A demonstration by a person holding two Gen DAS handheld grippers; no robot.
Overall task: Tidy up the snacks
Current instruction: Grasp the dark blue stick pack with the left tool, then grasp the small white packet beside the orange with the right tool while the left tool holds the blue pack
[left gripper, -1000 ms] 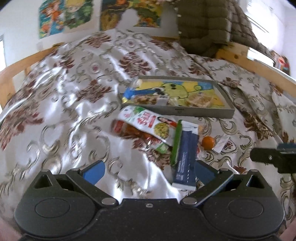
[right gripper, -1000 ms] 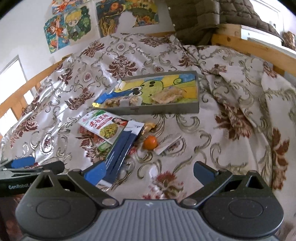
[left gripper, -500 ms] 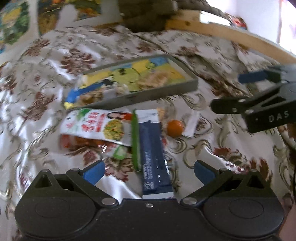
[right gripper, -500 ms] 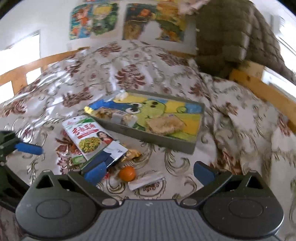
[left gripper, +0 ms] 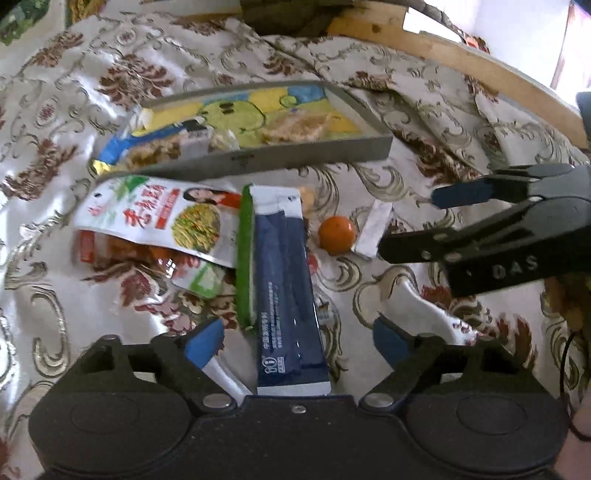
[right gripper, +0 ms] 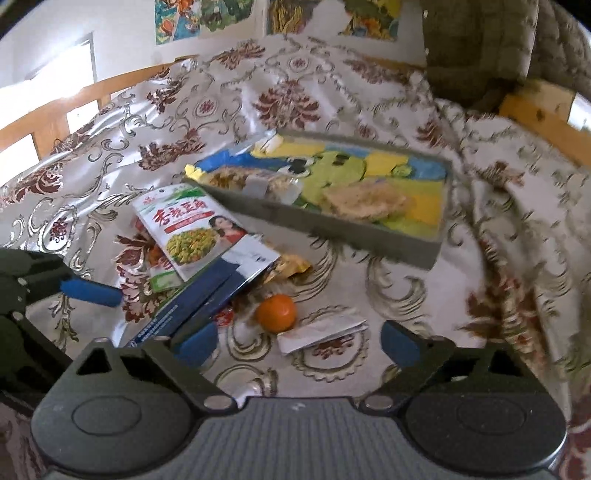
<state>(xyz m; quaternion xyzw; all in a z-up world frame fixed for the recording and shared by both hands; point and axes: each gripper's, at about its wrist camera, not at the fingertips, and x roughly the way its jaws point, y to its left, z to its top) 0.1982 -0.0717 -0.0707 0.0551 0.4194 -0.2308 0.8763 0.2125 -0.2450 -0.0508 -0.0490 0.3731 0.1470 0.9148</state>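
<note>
A pile of snacks lies on the bedspread in front of a grey tray [left gripper: 314, 153] that holds a few snacks. The long dark blue packet [left gripper: 288, 295] lies between the fingers of my left gripper [left gripper: 295, 339]. Those jaws are closing, and the pads stand apart from the packet. Left of it are a white bean-snack bag [left gripper: 159, 218] and a red packet [left gripper: 122, 251] underneath. A small orange fruit [right gripper: 277, 312] and a white sachet [right gripper: 321, 330] lie just ahead of my right gripper [right gripper: 298, 342]. Its jaws are closing too and touch nothing.
The flowered satin bedspread [right gripper: 207, 107] is rumpled around the tray. A wooden bed rail [left gripper: 461, 59] runs along the far right. A quilted olive garment [right gripper: 480, 44] lies at the head, below posters [right gripper: 207, 14]. The right gripper [left gripper: 408, 221] reaches in from the right.
Both grippers came down closer to the snack pile. The left view swung until the blue packet lay between its fingers. The right gripper moved in beside the orange fruit. Both jaws narrowed a little.
</note>
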